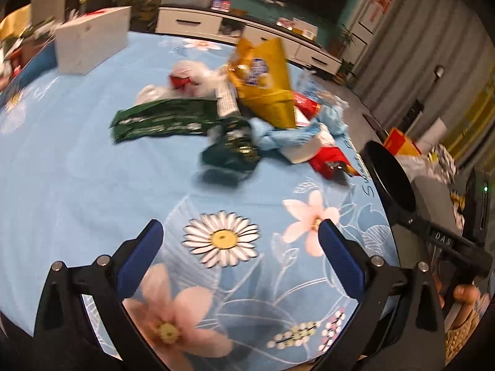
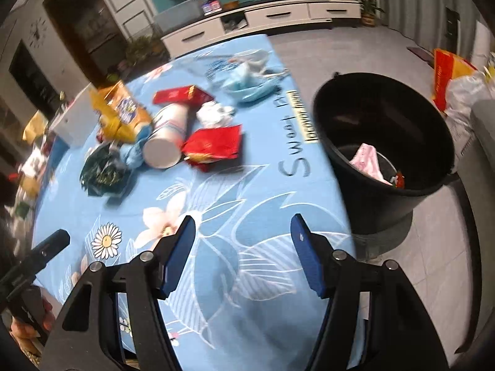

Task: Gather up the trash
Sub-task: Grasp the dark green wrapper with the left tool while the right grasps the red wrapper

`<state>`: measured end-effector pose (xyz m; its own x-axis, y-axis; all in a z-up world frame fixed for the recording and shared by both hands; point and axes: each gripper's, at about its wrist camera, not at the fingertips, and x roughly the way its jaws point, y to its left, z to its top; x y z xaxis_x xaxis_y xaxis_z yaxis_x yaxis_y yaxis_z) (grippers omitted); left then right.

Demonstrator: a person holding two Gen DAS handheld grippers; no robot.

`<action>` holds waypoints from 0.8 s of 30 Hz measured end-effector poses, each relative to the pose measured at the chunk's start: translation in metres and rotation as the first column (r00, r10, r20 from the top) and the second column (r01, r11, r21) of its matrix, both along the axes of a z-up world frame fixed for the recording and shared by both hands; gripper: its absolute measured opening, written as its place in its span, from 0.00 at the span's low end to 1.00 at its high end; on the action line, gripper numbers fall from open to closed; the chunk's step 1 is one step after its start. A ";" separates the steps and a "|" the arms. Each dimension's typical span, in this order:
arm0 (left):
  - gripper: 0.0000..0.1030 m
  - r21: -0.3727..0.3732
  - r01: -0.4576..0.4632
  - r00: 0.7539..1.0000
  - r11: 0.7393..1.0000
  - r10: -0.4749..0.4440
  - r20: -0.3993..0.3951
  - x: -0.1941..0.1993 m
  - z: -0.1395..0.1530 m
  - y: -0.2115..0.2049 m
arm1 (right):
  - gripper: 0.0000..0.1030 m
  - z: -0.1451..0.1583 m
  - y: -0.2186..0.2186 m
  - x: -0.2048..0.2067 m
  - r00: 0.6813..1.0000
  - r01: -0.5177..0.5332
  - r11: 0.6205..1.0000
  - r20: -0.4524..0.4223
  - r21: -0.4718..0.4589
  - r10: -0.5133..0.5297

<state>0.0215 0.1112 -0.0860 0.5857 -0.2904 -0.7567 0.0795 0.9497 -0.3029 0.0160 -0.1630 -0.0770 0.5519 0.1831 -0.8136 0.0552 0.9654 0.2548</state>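
Note:
A pile of trash lies on the blue flowered tablecloth (image 1: 77, 170): a long green wrapper (image 1: 161, 119), a yellow snack bag (image 1: 266, 83), a dark green wrapper (image 1: 232, 151) and a red packet (image 1: 331, 160). My left gripper (image 1: 239, 235) hangs open and empty over a printed daisy, short of the pile. The right wrist view shows a tipped paper cup (image 2: 167, 142), the red packet (image 2: 213, 145), a red box (image 2: 182, 94) and a blue mask (image 2: 247, 83). My right gripper (image 2: 243, 235) is open and empty over the cloth's near right edge, beside the black bin (image 2: 433, 142).
The bin stands on the grey floor off the table's right edge, with a pink scrap (image 2: 368, 160) inside. Its rim (image 1: 389, 179) shows in the left view. A white box (image 1: 92, 40) sits at the table's far left. A person's hand (image 2: 31, 324) holds the left tool.

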 end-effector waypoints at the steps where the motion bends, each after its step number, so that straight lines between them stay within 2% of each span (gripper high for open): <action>1: 0.97 -0.004 -0.008 1.000 1.000 0.008 -0.001 0.000 -0.002 0.004 | 0.62 0.001 0.005 0.001 1.000 -0.009 1.000 0.003 -0.009 0.009; 10: 0.97 -0.046 -0.054 0.999 0.997 0.053 -0.009 0.010 -0.015 0.023 | 0.62 0.001 0.029 0.023 0.999 -0.040 0.995 0.028 -0.093 0.042; 17: 0.97 -0.057 -0.047 0.999 0.997 0.047 -0.001 0.035 -0.017 0.016 | 0.62 -0.005 0.037 0.047 0.997 -0.062 0.990 0.039 -0.125 0.068; 24: 0.97 -0.037 -0.016 1.000 0.999 0.016 0.017 0.069 -0.021 0.000 | 0.61 -0.013 0.052 0.075 0.991 -0.110 0.975 0.056 -0.194 0.123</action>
